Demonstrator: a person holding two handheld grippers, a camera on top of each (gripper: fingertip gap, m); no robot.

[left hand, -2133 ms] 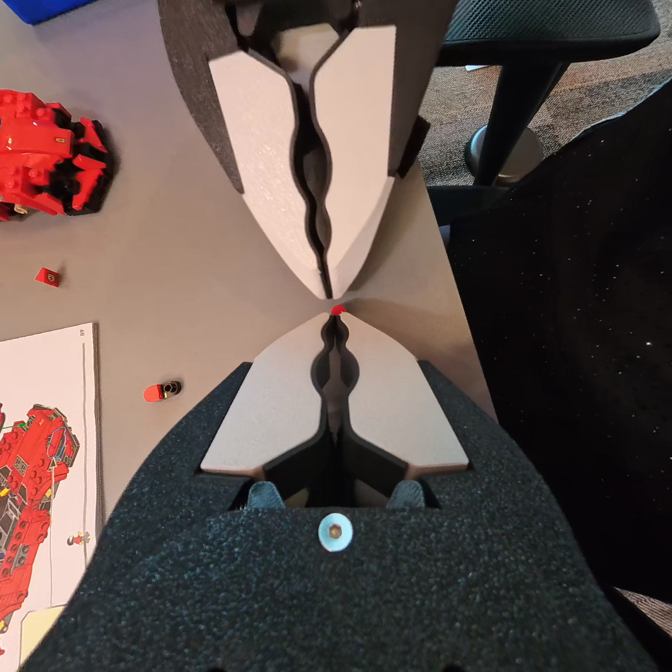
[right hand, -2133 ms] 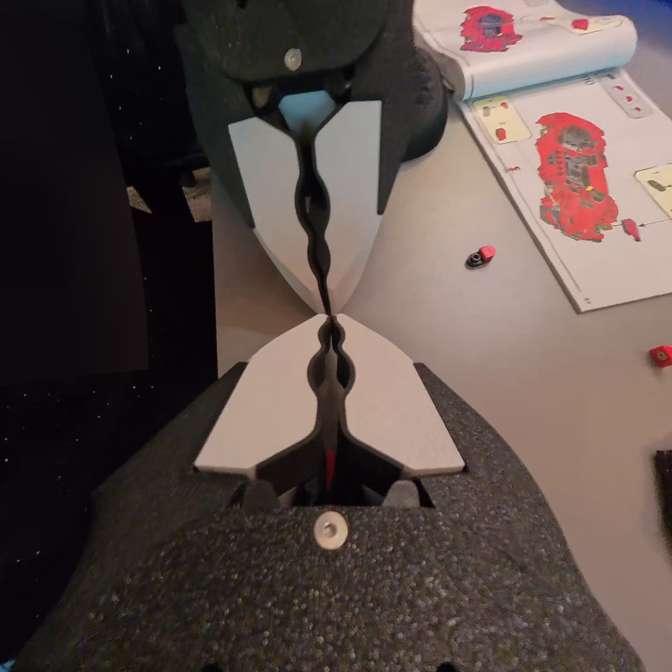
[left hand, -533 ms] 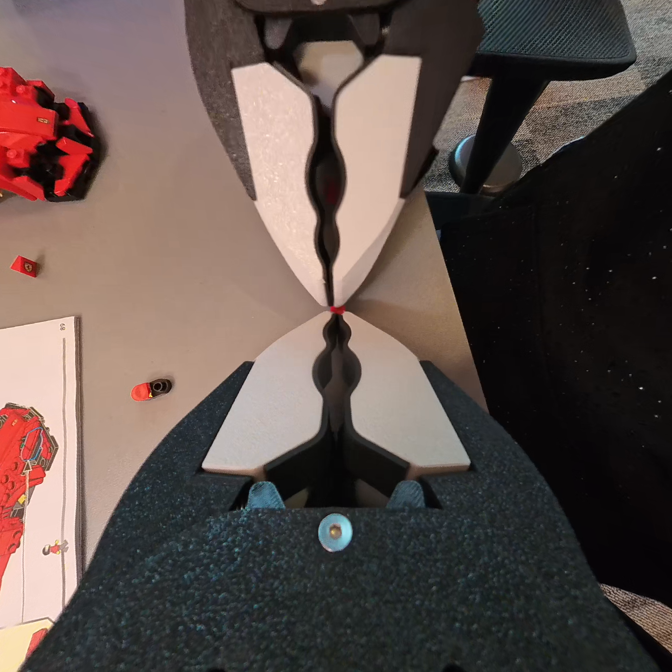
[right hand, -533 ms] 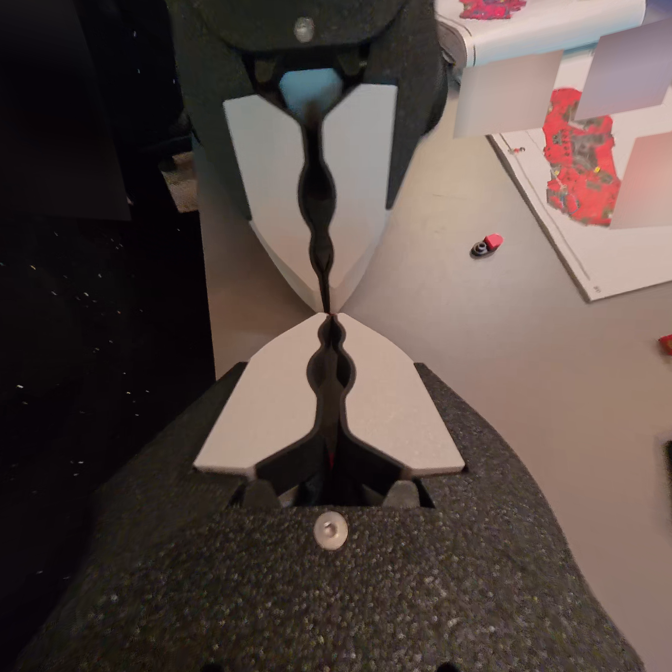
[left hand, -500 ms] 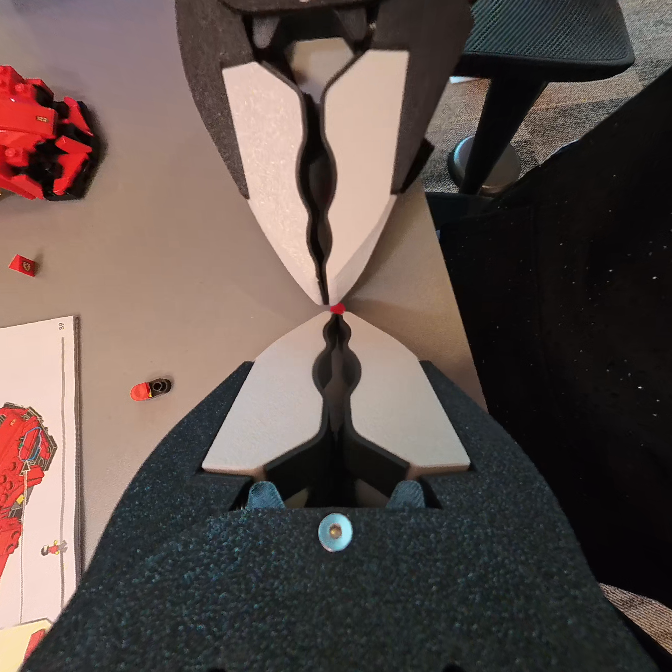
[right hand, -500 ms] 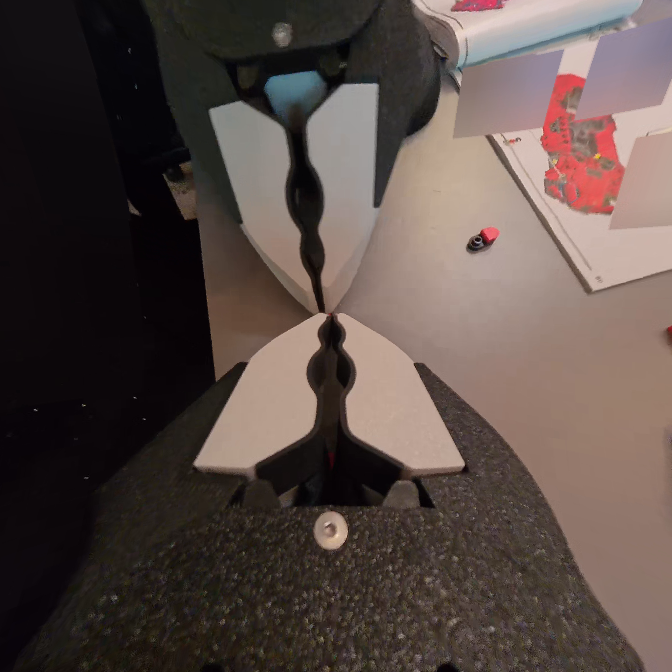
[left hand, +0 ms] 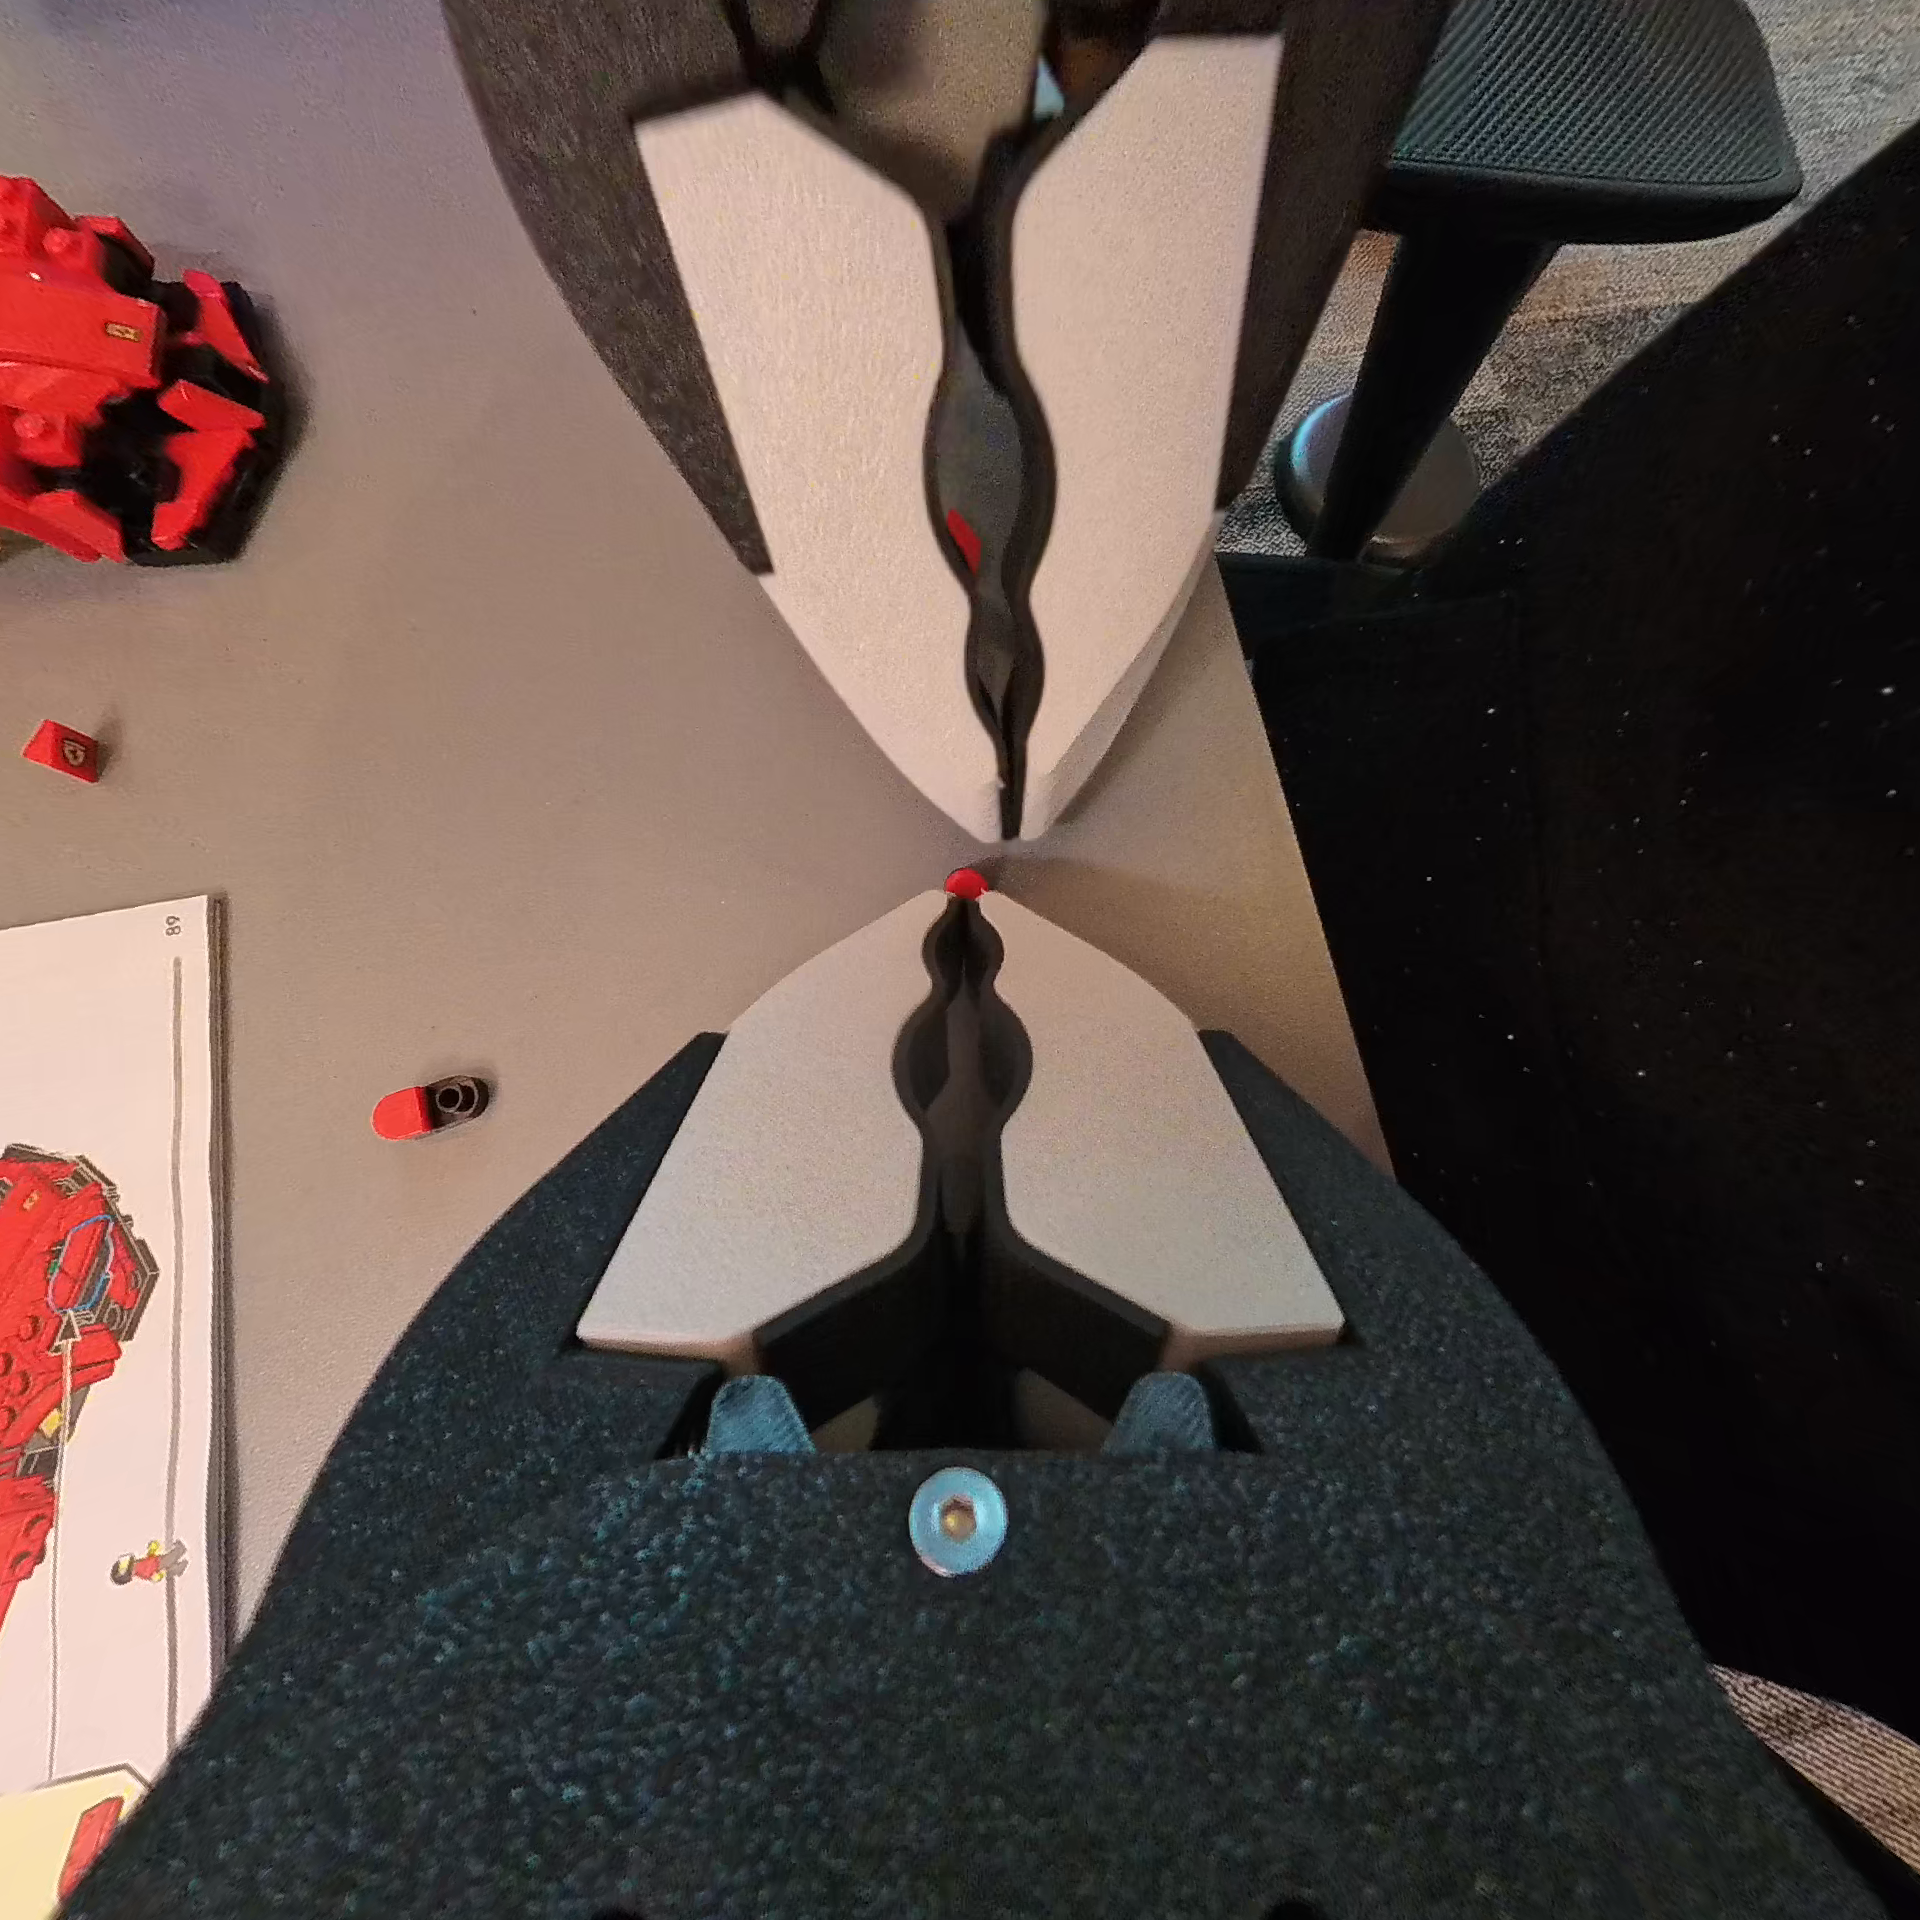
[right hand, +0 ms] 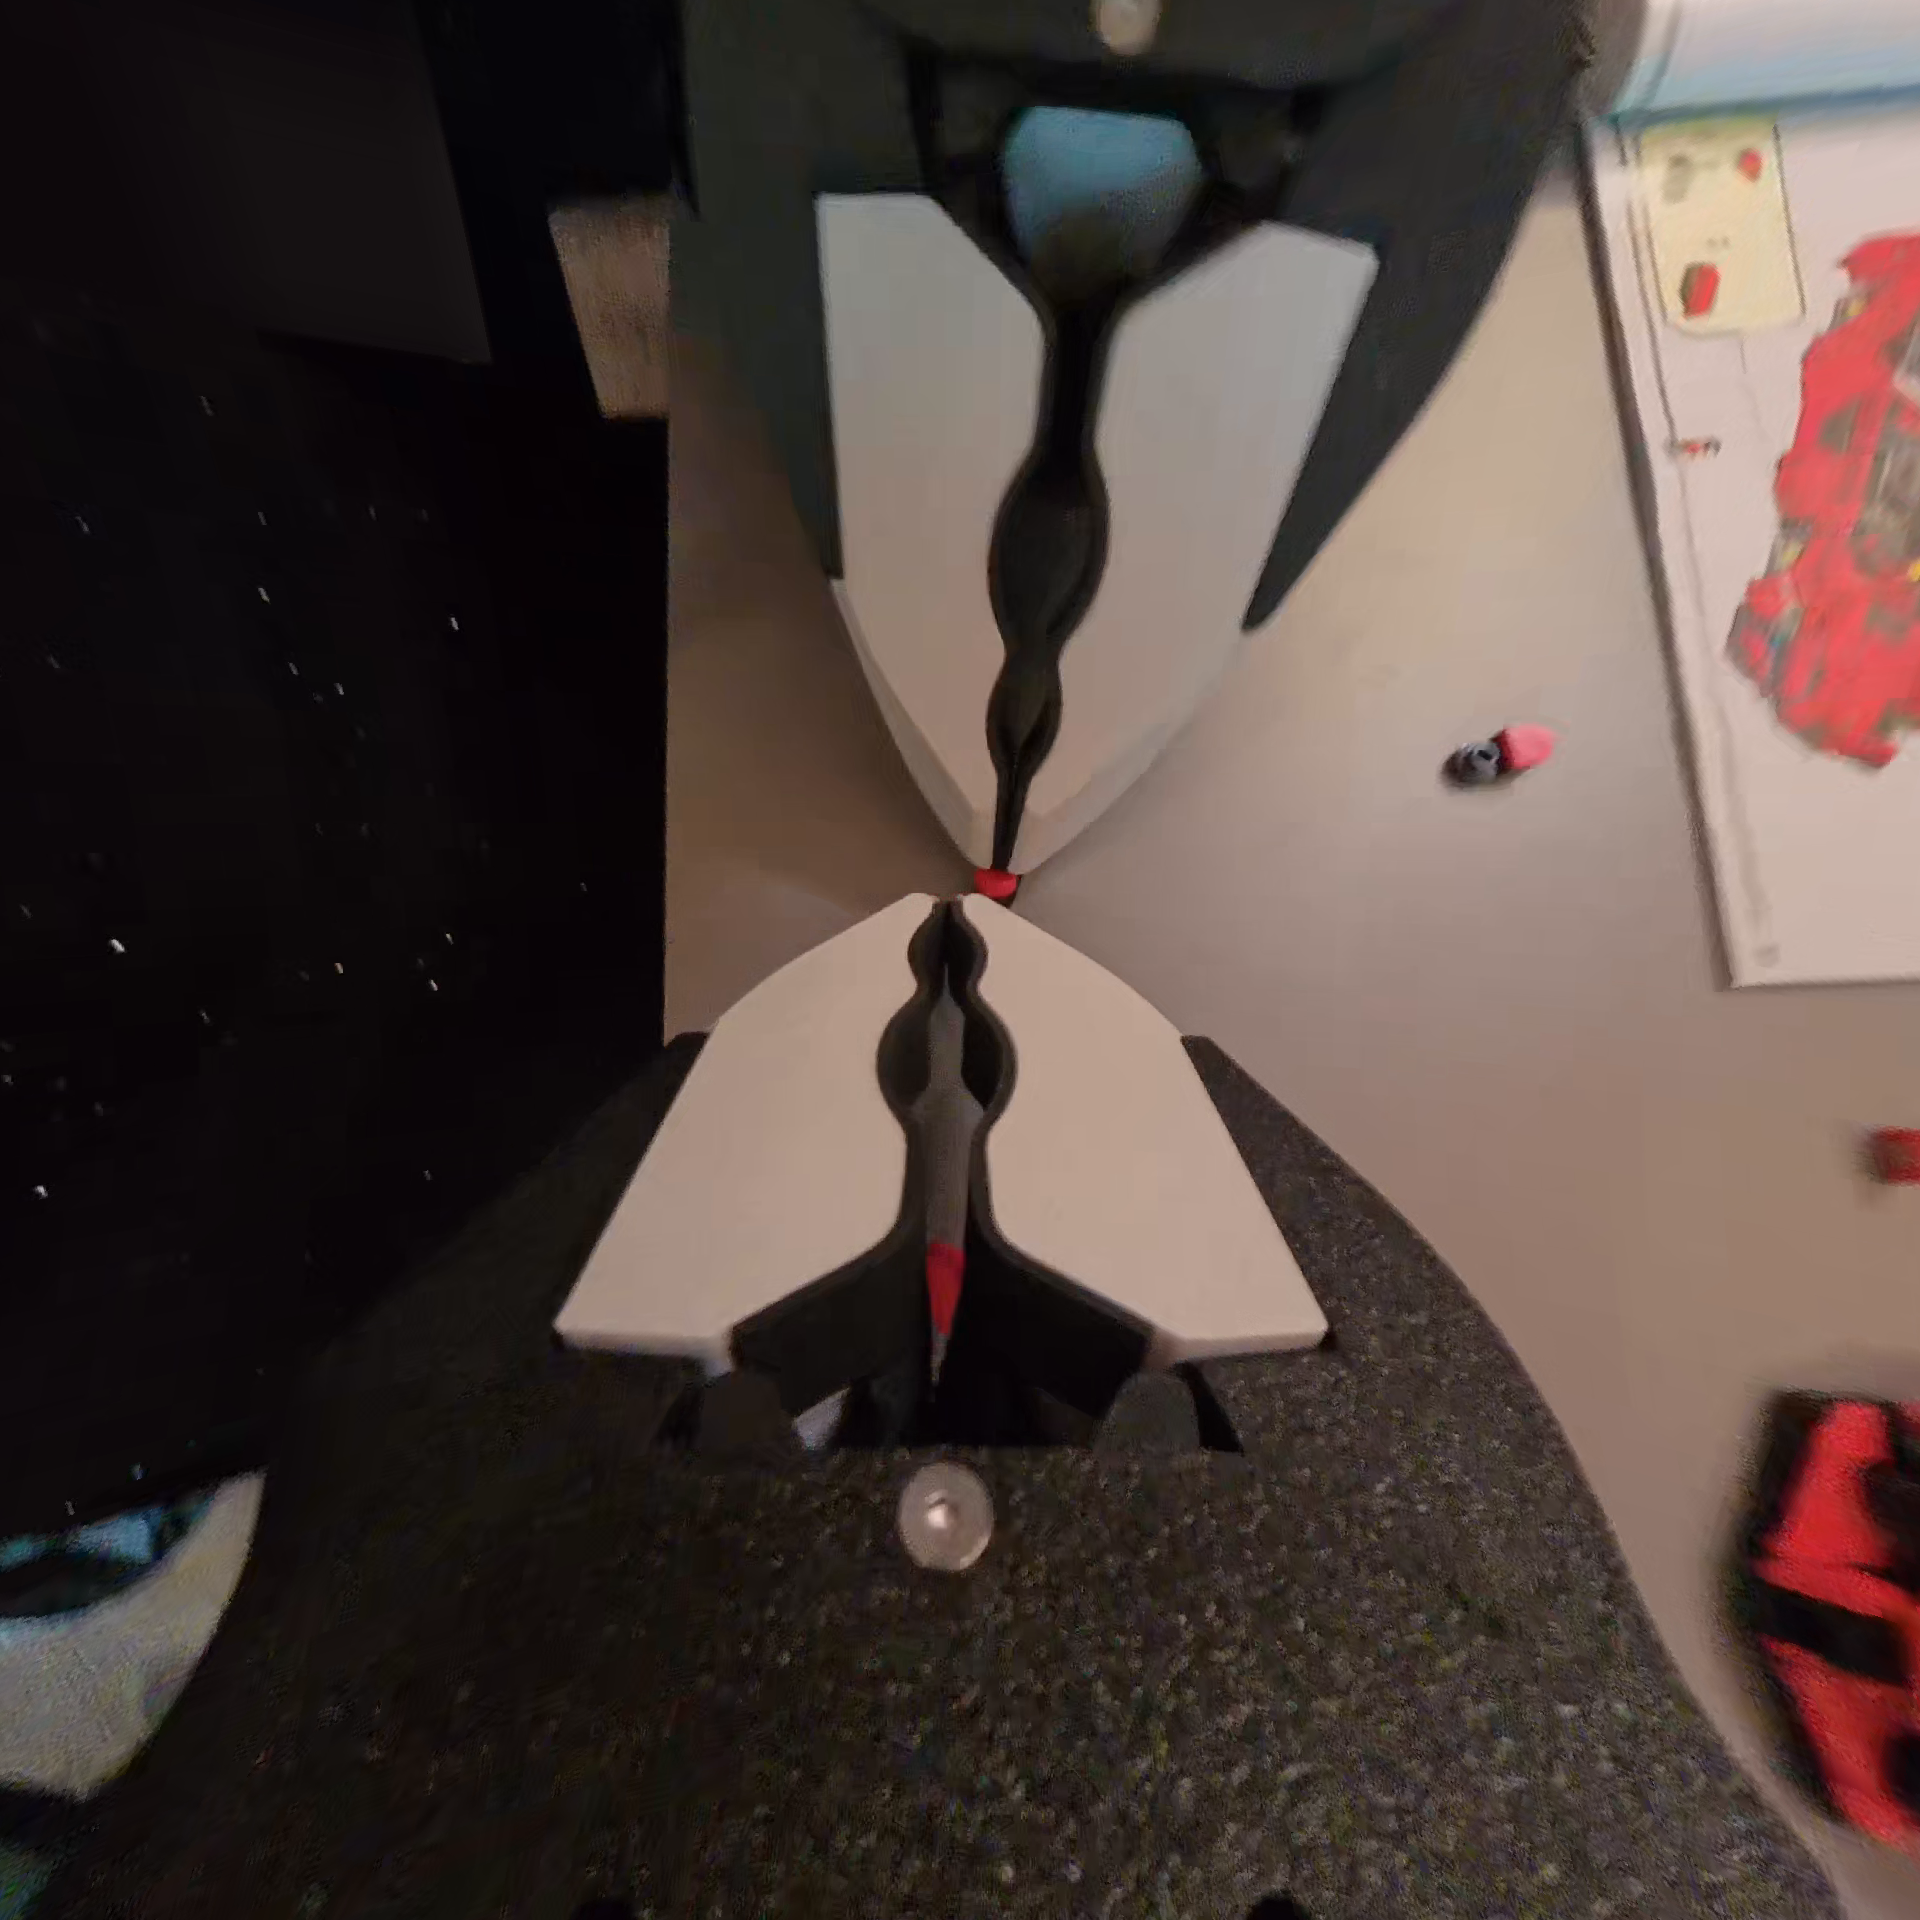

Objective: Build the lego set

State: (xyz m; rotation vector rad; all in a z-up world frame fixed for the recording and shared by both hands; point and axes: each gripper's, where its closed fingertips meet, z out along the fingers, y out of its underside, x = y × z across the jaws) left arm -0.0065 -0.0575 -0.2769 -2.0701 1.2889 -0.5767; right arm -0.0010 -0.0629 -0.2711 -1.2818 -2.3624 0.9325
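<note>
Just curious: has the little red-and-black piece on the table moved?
No. The piece still lies just right of the booklet, below its top corner.

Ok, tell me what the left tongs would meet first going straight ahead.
The right tongs, tip to tip. The small red piece pinched in the left tongs would touch their closed tips first; a slight gap shows, depth unclear.

Bare grey table (left hand: 582,727) between red car model (left hand: 114,384), loose bricks (left hand: 431,1107), instruction booklet (left hand: 104,1247), office chair (left hand: 1558,156) beyond edge
</note>
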